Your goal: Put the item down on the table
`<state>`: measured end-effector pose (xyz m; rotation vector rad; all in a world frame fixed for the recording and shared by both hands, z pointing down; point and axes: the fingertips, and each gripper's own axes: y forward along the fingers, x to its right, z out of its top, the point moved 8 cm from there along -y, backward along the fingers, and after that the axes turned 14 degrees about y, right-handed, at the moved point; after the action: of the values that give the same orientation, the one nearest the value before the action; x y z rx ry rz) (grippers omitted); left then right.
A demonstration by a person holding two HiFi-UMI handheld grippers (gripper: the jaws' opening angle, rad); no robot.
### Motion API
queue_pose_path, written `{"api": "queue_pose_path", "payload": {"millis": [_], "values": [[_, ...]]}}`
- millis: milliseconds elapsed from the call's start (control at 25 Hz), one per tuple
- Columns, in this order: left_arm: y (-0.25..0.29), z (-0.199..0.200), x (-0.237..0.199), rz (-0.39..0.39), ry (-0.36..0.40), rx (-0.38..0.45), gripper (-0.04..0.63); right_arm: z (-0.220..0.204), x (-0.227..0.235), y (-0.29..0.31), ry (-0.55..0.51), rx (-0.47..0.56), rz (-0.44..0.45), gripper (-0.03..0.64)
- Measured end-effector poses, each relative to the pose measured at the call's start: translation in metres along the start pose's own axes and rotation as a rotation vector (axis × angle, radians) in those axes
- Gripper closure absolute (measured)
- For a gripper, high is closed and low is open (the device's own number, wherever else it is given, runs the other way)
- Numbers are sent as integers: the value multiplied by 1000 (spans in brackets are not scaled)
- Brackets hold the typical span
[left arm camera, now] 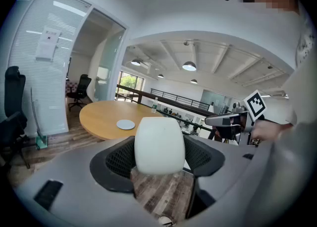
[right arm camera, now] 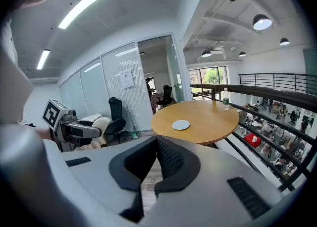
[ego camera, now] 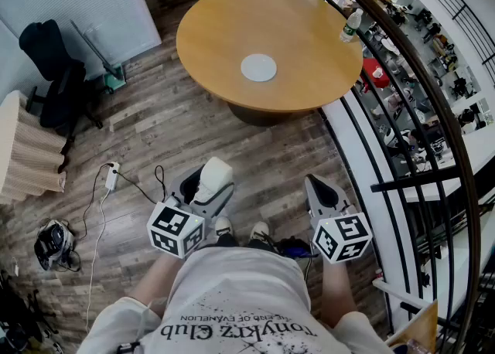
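Note:
A white rounded cup-like item (left arm camera: 159,144) sits between the mesh pads of my left gripper (left arm camera: 159,157), which is shut on it. From the head view, the item (ego camera: 215,175) and the left gripper (ego camera: 203,192) hang over the wood floor, well short of the round wooden table (ego camera: 232,20). A pale round disc (ego camera: 258,67) lies on the table. My right gripper (ego camera: 320,192) is beside the left one, and its jaws (right arm camera: 154,157) are closed together with nothing between them. The table (right arm camera: 208,122) lies ahead of it.
A water bottle (ego camera: 350,25) stands at the table's right edge by the black curved railing (ego camera: 402,113). A black office chair (ego camera: 54,74) stands at the left, near a glass partition. A power strip (ego camera: 111,177) with cables and a dark device (ego camera: 52,243) lie on the floor.

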<state>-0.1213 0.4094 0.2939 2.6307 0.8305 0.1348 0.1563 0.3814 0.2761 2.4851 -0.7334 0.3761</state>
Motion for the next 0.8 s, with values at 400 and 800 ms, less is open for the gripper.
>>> {"api": "queue_pose_path", "payload": {"millis": [400,800], "values": [[-12,-4,-4,-5,4,5,275,-8,-12,-3,-8,-15,1,592],[-39,-20,-19,-34,13,28,275,-15,-38,1,20,33,-47,592]]}}
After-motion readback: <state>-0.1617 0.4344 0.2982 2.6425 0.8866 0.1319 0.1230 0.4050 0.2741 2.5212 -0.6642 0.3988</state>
